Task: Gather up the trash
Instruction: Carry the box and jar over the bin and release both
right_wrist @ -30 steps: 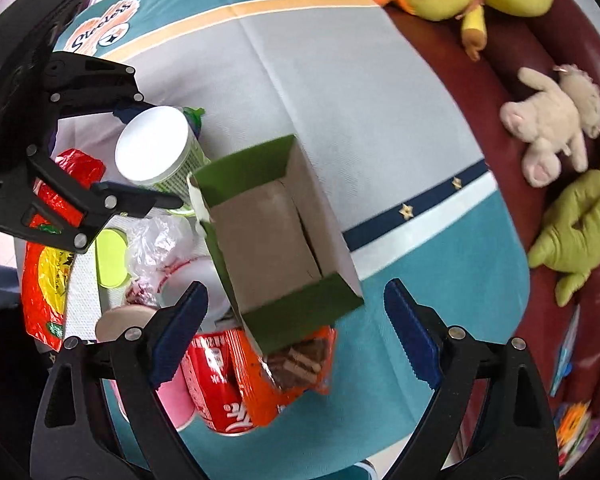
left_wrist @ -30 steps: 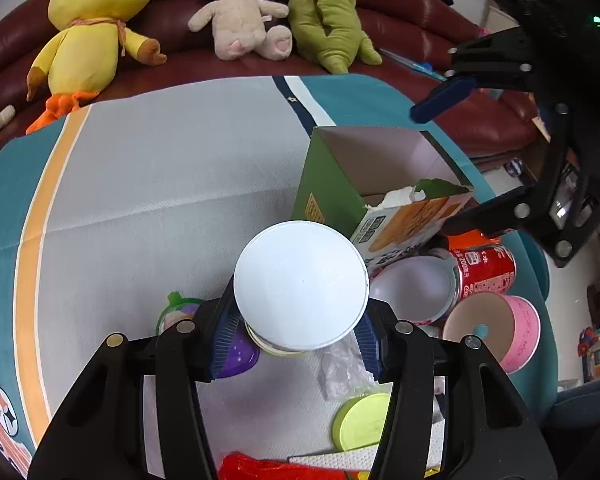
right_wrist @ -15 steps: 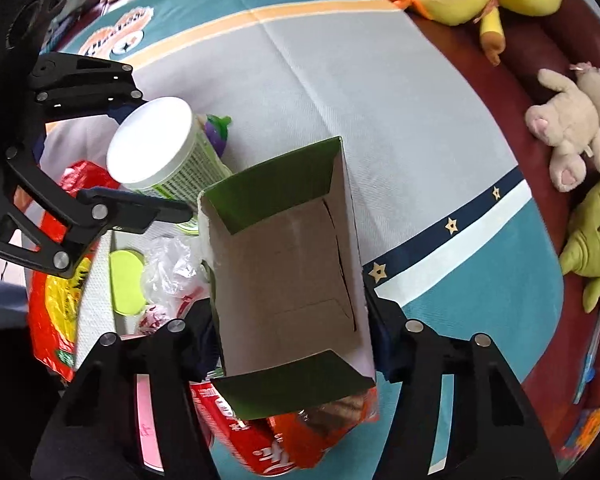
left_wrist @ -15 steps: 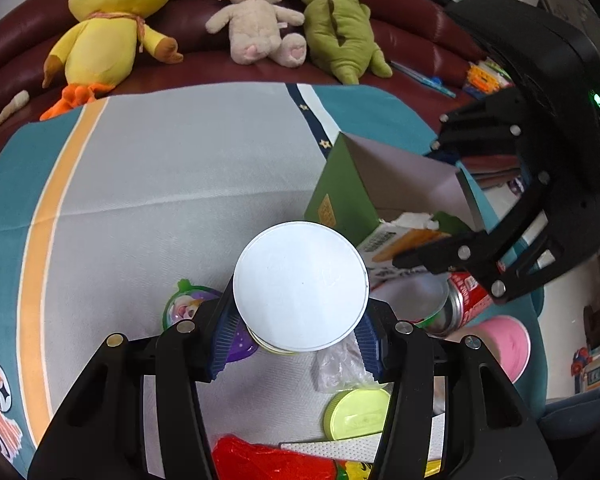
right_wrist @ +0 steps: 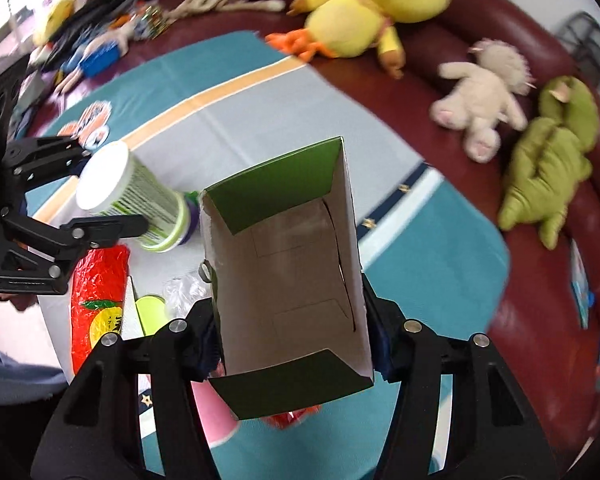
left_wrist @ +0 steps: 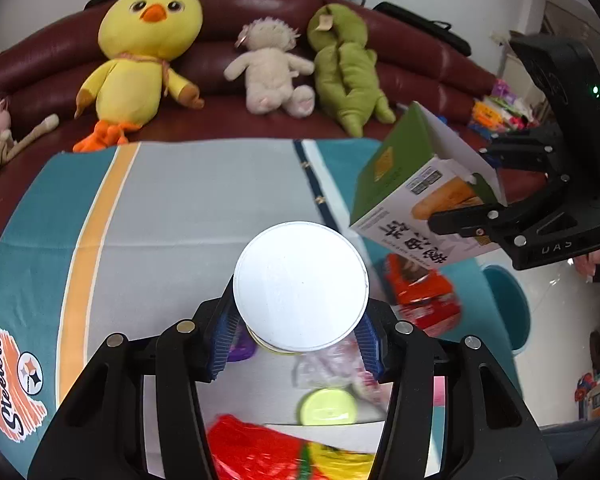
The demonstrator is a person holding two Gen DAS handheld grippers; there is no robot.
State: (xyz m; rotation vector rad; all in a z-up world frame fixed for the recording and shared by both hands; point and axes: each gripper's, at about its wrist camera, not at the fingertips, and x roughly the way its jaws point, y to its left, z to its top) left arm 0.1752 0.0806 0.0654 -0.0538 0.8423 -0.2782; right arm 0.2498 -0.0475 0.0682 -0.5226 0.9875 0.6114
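left gripper clamps cup, raised off table | right gripper jaws just closed on open box, now lifted clear of remaining litter | 2 items held, bin next

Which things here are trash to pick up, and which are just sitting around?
Trash:
- white-lidded cup, in left claw
- open green box, in right claw
- red wrapper
- yellow-green lid

Sitting around:
- yellow duck
- cream lamb
- green dinosaur
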